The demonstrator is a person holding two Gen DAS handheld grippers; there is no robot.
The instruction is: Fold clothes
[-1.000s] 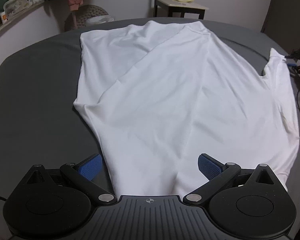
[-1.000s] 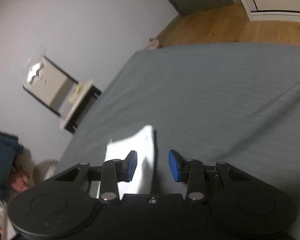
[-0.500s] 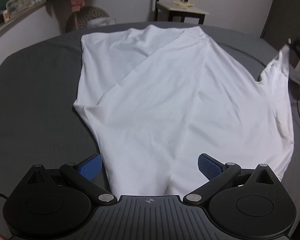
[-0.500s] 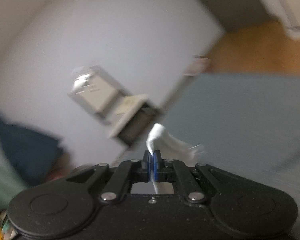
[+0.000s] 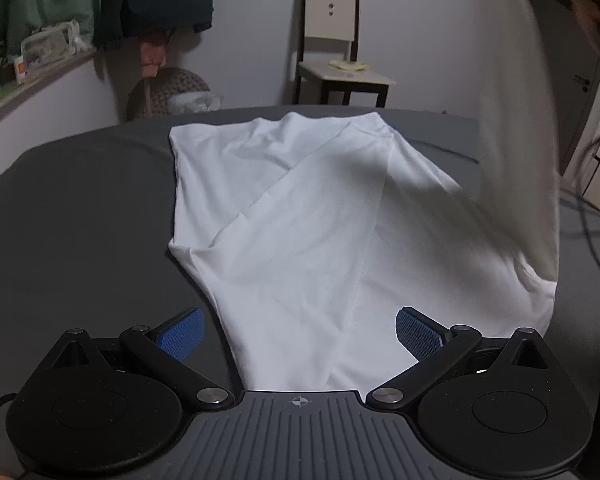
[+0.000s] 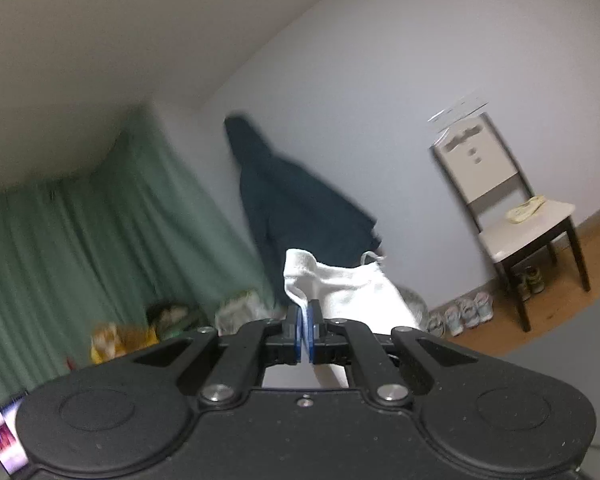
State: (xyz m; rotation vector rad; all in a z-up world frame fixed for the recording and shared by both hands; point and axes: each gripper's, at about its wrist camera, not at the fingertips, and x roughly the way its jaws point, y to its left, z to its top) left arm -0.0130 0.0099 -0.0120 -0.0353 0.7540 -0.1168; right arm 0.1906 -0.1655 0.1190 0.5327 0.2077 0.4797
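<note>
Two grippers: my right gripper (image 6: pixel 305 330) pinches the white shirt's (image 5: pixel 300 240) sleeve (image 6: pixel 340 280), lifted high off the grey bed (image 5: pixel 80 200); my left gripper (image 5: pixel 298 334) hovers spread wide and empty over the hem. I judge a side fold underway; next, carry the sleeve across the body.

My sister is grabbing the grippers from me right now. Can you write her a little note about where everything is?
Left gripper: open, low over the near end of the white shirt, gripping nothing.
Right gripper: shut on the shirt's right sleeve, lifted high.
The shirt lies on the grey bed; its left side is already folded in.
Left to do: lay the lifted side across, then fold the length.
</note>
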